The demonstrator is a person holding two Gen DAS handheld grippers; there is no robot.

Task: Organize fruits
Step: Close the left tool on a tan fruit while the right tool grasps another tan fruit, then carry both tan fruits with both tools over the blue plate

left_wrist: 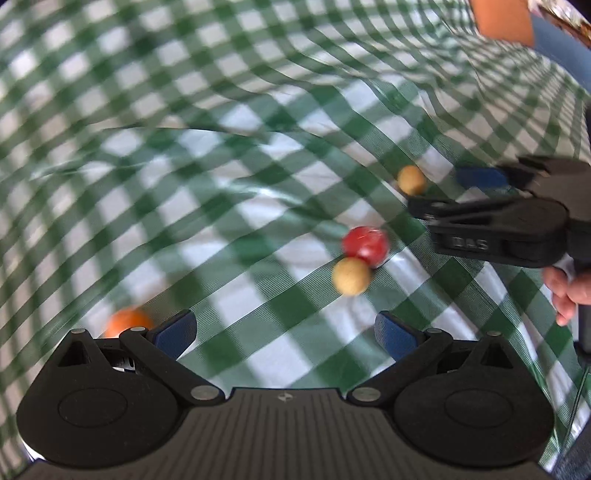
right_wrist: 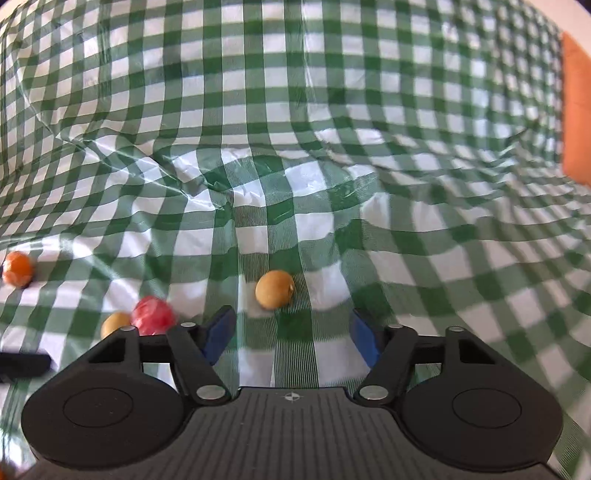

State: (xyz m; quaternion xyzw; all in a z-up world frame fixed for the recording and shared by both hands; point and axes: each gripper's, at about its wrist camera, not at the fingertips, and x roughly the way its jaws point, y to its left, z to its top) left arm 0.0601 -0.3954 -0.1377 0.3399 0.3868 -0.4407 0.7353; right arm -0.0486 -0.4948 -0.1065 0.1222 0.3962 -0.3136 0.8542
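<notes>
Small fruits lie on a green-and-white checked cloth (left_wrist: 258, 177). In the left wrist view a red fruit (left_wrist: 365, 242) touches a tan fruit (left_wrist: 351, 276); another tan fruit (left_wrist: 412, 180) lies farther right, and an orange fruit (left_wrist: 127, 322) sits beside my left finger. My left gripper (left_wrist: 284, 334) is open and empty above the cloth. My right gripper (right_wrist: 291, 332) is open and empty, with a tan fruit (right_wrist: 274, 289) just ahead between its fingers. The right wrist view also shows the red fruit (right_wrist: 153, 315), a tan fruit (right_wrist: 115, 324) and the orange fruit (right_wrist: 17, 268) at left. The right gripper also shows in the left wrist view (left_wrist: 465, 190).
The cloth (right_wrist: 332, 147) is wrinkled, with raised folds behind the fruits. An orange object (right_wrist: 576, 110) stands at the far right edge; it also shows in the left wrist view (left_wrist: 502, 18) at the top right.
</notes>
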